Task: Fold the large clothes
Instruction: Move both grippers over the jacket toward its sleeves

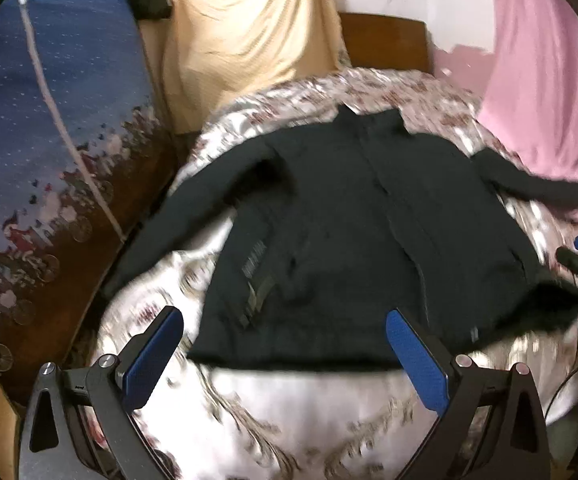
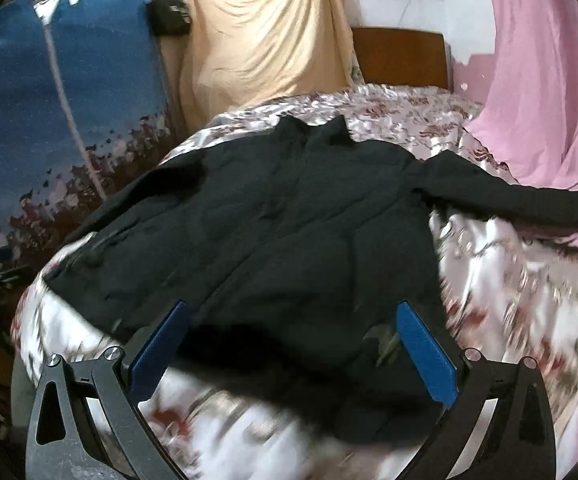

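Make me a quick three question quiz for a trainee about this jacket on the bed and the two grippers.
1. True or false: the black jacket lies spread out on the floral bedspread.
2. Are the jaws of the left gripper and the right gripper open or shut?
3. Which hangs behind the bed: A, a cream cloth; B, a green towel?

Key: 1 true; 2 open, both empty; 3 A.
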`<state>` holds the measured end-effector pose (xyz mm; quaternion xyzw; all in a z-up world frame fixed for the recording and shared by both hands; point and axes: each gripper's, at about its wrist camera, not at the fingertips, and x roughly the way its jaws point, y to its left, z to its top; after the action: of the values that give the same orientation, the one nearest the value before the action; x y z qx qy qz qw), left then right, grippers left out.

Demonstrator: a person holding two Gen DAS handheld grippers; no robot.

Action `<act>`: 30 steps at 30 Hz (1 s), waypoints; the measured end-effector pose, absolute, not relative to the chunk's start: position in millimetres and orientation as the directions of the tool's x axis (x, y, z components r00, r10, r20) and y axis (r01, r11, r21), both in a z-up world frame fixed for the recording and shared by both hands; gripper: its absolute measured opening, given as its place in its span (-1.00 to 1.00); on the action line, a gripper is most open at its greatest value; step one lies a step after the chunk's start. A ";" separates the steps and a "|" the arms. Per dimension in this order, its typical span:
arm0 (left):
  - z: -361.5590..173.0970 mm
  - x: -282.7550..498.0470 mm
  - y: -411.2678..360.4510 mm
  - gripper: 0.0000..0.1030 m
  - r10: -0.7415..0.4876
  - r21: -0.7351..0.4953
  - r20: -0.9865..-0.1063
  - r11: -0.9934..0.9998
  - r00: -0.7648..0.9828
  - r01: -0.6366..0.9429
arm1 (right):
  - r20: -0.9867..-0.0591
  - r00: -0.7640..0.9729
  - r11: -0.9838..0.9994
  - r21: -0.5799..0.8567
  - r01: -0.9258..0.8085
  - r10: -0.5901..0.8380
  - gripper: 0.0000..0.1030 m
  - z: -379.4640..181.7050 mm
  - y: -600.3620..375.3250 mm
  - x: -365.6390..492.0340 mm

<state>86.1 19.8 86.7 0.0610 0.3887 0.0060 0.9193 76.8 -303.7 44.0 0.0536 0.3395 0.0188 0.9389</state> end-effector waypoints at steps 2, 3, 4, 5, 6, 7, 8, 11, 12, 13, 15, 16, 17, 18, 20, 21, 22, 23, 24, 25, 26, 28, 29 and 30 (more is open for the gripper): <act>96.6 97.9 23.5 0.99 0.055 0.101 -0.714 0.995 0.698 0.026 | -0.626 0.778 0.992 0.126 0.031 0.055 0.98 59.3 -321.9 101.3; 99.9 104.3 23.8 0.99 0.054 0.099 -0.716 0.995 0.696 0.025 | -0.622 0.781 0.991 0.130 0.043 0.048 0.98 63.9 -328.1 109.4; 102.3 110.8 23.8 0.99 0.056 0.101 -0.718 0.995 0.694 0.024 | -0.616 0.787 0.988 0.139 0.061 0.038 0.98 71.5 -337.3 121.0; 104.5 116.8 23.0 0.99 0.062 0.106 -0.719 0.994 0.692 0.022 | -0.610 0.791 0.987 0.147 0.070 0.035 0.98 77.5 -342.4 130.0; 106.4 123.3 21.0 0.99 0.069 0.113 -0.719 0.993 0.691 0.019 | -0.603 0.797 0.985 0.153 0.078 0.030 0.98 83.2 -347.8 138.7; 108.3 129.6 19.8 0.99 0.070 0.117 -0.718 0.993 0.692 0.020 | -0.596 0.803 0.984 0.155 0.086 0.023 0.98 89.6 -353.6 149.5; 109.9 135.5 18.5 0.99 0.069 0.118 -0.717 0.993 0.694 0.024 | -0.589 0.808 0.984 0.150 0.095 0.012 0.98 94.1 -358.3 158.5; 109.7 153.7 15.7 0.99 0.069 0.125 -0.717 0.992 0.694 0.030 | -0.583 0.812 0.984 0.151 0.098 0.008 0.98 99.3 -370.3 179.7; 108.3 161.6 12.6 0.99 0.068 0.127 -0.722 0.991 0.688 0.035 | -0.579 0.815 0.982 0.162 0.096 0.016 0.98 100.1 -375.0 183.6; 106.6 167.6 10.4 0.99 0.066 0.128 -0.726 0.991 0.684 0.040 | -0.576 0.818 0.979 0.177 0.101 0.019 0.98 99.4 -382.3 191.2; 103.2 184.5 3.6 0.99 0.065 0.134 -0.734 0.990 0.675 0.049 | -0.579 0.815 0.973 0.196 0.119 0.017 0.98 94.7 -394.5 204.5; 101.9 191.6 -0.4 0.99 0.064 0.137 -0.737 0.989 0.673 0.056 | -0.584 0.811 0.972 0.199 0.127 0.014 0.98 92.2 -398.3 209.9; 100.1 198.9 -5.2 0.99 0.062 0.141 -0.737 0.988 0.673 0.064 | -0.592 0.806 0.971 0.198 0.136 0.007 0.98 89.2 -403.0 215.7; 98.4 208.1 -11.1 0.99 0.057 0.144 -0.736 0.987 0.674 0.074 | -0.599 0.800 0.971 0.195 0.141 0.004 0.98 85.3 -407.7 222.2; 94.6 226.5 -23.4 0.99 0.042 0.146 -0.736 0.984 0.675 0.098 | -0.611 0.792 0.972 0.182 0.150 -0.008 0.98 77.8 -418.6 234.5; 91.5 237.9 -31.6 0.99 0.031 0.145 -0.739 0.983 0.673 0.114 | -0.619 0.785 0.972 0.172 0.161 -0.020 0.98 74.0 -422.6 239.8; 87.9 249.8 -40.9 0.99 0.015 0.139 -0.743 0.981 0.669 0.132 | -0.623 0.782 0.972 0.168 0.165 -0.024 0.98 70.0 -427.6 246.3; 84.9 258.5 -48.9 0.99 -0.001 0.131 -0.746 0.980 0.666 0.148 | -0.624 0.781 0.972 0.168 0.165 -0.024 0.98 66.0 -432.3 251.4; 80.7 268.7 -59.0 0.99 -0.019 0.124 -0.748 0.978 0.664 0.167 | -0.626 0.780 0.971 0.169 0.167 -0.025 0.98 64.5 -438.6 254.2; 75.8 280.0 -69.4 0.99 -0.033 0.121 -0.749 0.975 0.662 0.185 | -0.632 0.775 0.971 0.166 0.173 -0.030 0.98 60.3 -445.0 258.4; 70.6 291.0 -80.5 0.99 -0.043 0.121 -0.749 0.972 0.661 0.200 | -0.644 0.765 0.971 0.161 0.176 -0.032 0.98 55.3 -451.3 262.9; 59.8 311.3 -103.6 0.99 -0.067 0.120 -0.752 0.964 0.656 0.236 | -0.665 0.746 0.972 0.145 0.187 -0.044 0.98 47.1 -464.0 266.6; 53.1 324.4 -118.9 0.99 -0.084 0.118 -0.755 0.958 0.650 0.260 | -0.673 0.737 0.971 0.136 0.196 -0.055 0.98 43.2 -470.2 268.4; 48.5 332.8 -130.5 0.99 -0.094 0.117 -0.757 0.954 0.646 0.276 | -0.678 0.732 0.970 0.130 0.205 -0.064 0.98 40.6 -476.2 269.4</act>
<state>332.8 -130.5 48.5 0.1116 0.4078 -0.1027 0.9004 269.4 -476.2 40.6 0.0986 0.3585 -0.0728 0.9254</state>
